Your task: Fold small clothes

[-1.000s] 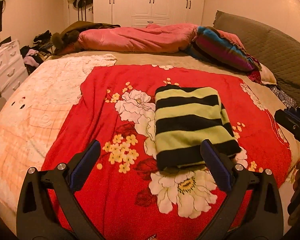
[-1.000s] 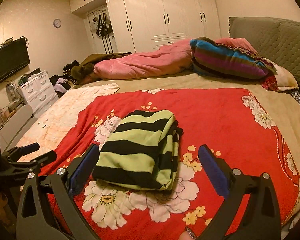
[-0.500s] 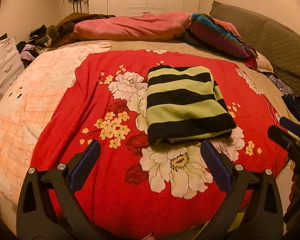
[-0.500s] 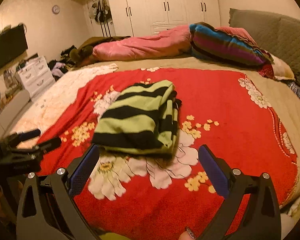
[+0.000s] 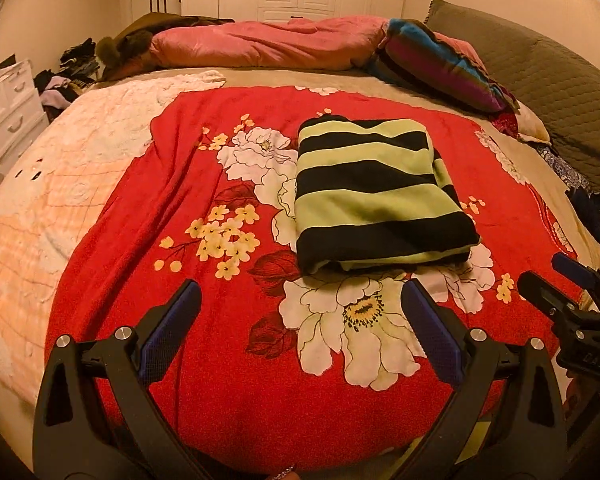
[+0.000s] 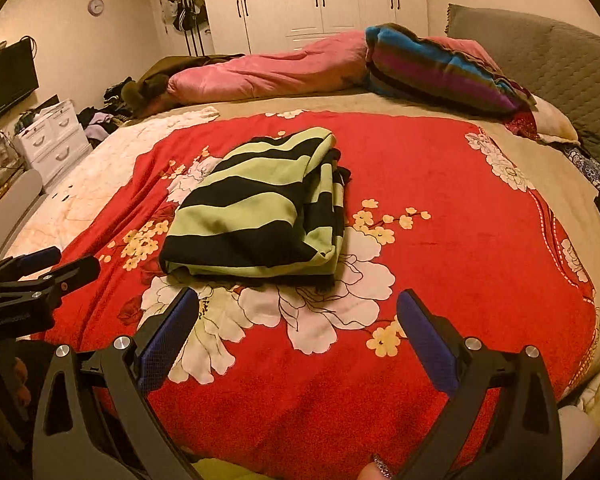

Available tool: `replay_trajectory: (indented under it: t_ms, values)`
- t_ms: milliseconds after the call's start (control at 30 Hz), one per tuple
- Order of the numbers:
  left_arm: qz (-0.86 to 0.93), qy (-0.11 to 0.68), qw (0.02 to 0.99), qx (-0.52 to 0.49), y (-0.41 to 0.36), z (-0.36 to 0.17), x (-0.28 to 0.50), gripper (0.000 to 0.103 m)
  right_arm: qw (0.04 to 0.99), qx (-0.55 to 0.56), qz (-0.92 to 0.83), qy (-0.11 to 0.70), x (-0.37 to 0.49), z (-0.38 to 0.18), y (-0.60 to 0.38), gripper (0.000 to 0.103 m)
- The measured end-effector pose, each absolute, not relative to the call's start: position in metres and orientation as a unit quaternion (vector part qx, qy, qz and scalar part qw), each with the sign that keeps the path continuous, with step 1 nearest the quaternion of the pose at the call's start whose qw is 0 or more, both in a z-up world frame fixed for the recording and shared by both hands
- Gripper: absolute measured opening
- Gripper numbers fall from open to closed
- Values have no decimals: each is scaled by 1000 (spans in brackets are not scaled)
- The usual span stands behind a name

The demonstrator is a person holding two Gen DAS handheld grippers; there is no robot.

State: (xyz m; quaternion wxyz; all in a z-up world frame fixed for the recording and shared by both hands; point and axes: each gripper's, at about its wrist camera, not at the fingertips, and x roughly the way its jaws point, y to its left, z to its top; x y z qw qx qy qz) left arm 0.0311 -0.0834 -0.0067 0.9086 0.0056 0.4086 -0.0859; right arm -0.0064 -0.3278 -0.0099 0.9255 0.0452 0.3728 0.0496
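Observation:
A green-and-black striped garment (image 5: 376, 192) lies folded in a neat rectangle on a red flowered blanket (image 5: 228, 400); it also shows in the right wrist view (image 6: 256, 216). My left gripper (image 5: 300, 296) is open and empty, held near the bed's front edge, short of the garment. My right gripper (image 6: 298, 308) is open and empty, also short of the garment. Each gripper shows at the edge of the other's view: the right one at the right edge (image 5: 568, 284), the left one at the left edge (image 6: 56, 268).
A pink duvet (image 5: 268, 44) and a striped blanket (image 5: 440, 64) lie at the far side. A grey headboard (image 5: 560, 88) is on the right. White drawers (image 6: 52, 136) and piled clothes stand on the left. A cream blanket (image 5: 60, 184) covers the bed's left part.
Both grippers have drawn back from the folded garment toward the front edge of the bed. The garment has stayed in place.

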Motion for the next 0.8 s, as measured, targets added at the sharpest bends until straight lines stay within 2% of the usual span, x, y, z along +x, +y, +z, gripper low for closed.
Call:
replay_trajectory:
  t_ms: [800]
  values:
    - [-84,411,908,9,-83,-11,33,94,921,49,53,383,-3,-17,-325,99]
